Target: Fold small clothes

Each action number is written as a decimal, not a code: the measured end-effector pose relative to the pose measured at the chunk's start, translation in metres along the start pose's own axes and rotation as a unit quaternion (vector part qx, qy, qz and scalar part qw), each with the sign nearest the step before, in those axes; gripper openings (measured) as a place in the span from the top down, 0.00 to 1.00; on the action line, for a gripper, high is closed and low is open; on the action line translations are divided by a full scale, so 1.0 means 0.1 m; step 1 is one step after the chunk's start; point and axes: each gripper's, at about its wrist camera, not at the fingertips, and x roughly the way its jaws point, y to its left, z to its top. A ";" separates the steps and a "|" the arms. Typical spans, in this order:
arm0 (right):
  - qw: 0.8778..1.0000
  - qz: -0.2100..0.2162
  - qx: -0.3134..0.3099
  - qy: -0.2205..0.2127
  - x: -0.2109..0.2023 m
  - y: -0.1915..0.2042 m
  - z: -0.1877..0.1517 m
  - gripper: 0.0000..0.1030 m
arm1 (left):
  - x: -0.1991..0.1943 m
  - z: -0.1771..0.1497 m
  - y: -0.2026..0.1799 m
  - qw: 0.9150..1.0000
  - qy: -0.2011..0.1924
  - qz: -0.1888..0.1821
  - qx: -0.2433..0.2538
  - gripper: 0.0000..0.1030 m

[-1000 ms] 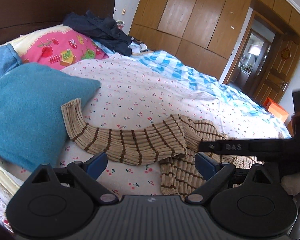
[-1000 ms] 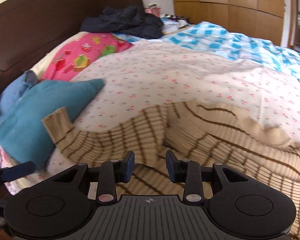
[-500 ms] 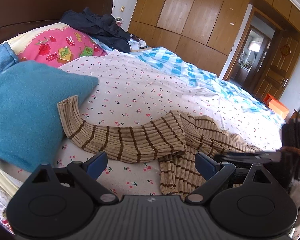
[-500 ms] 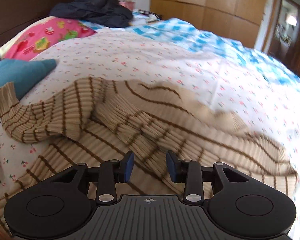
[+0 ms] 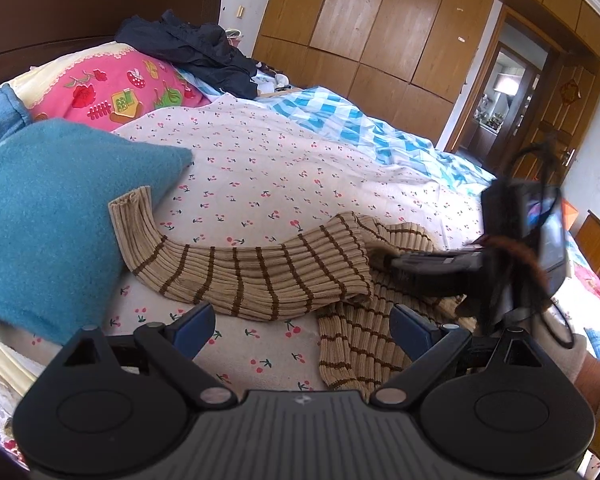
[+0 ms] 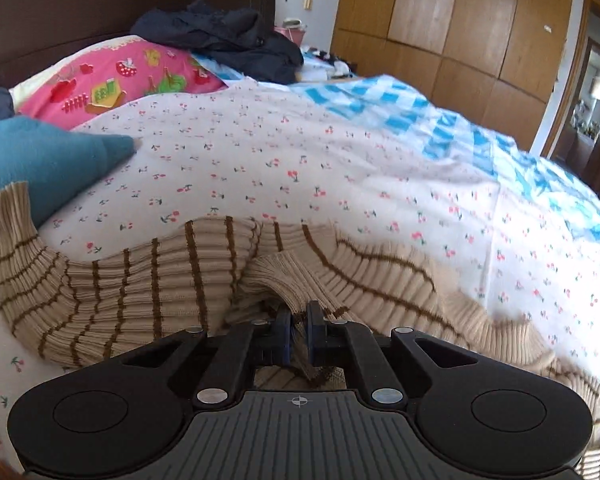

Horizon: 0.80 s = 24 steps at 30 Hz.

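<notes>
The right gripper (image 6: 298, 334) has just been closing, and its pads are now clenching a bunched fold of the striped sweater (image 5: 260, 276) right at the nearest edge of the bed — knit is squeezing out between them. The left gripper (image 5: 300, 328) is hovering just short of the garment with its fingers released and wide, nothing between them.

What I'm watching for: that pinch looks shallow and may be catching only one layer, so a lift could be dragging the body while the rest slides or untwists. The loose ribbing could also be slipping free.

The sweater is lying crumpled on the cherry-print sheet (image 5: 284, 168), tan ribbed knit with brown stripes, one sleeve (image 5: 140, 224) trailing out toward ten o'clock, its cuff resting against the teal pillow (image 5: 52, 216). Farther off at twelve o'clock, dark clothes (image 5: 192, 50) are sitting piled by the headboard.
</notes>
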 end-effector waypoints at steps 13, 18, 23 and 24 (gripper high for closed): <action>1.000 0.000 -0.010 0.003 -0.28 0.11 0.11 0.81 | -0.10 0.02 0.09 0.999 -0.022 0.007 -0.024 0.05; 0.995 0.083 -0.027 -0.040 -0.60 0.33 0.36 0.66 | -0.14 0.10 0.19 0.998 -0.016 0.039 -0.056 0.05; 0.985 0.171 -0.025 -0.025 -0.52 0.70 0.56 0.66 | -0.17 0.15 0.34 0.996 -0.011 0.070 -0.057 0.05; 0.982 0.185 -0.020 -0.022 -0.50 0.75 0.59 0.66 | -0.20 0.16 0.38 0.995 -0.015 0.081 -0.053 0.05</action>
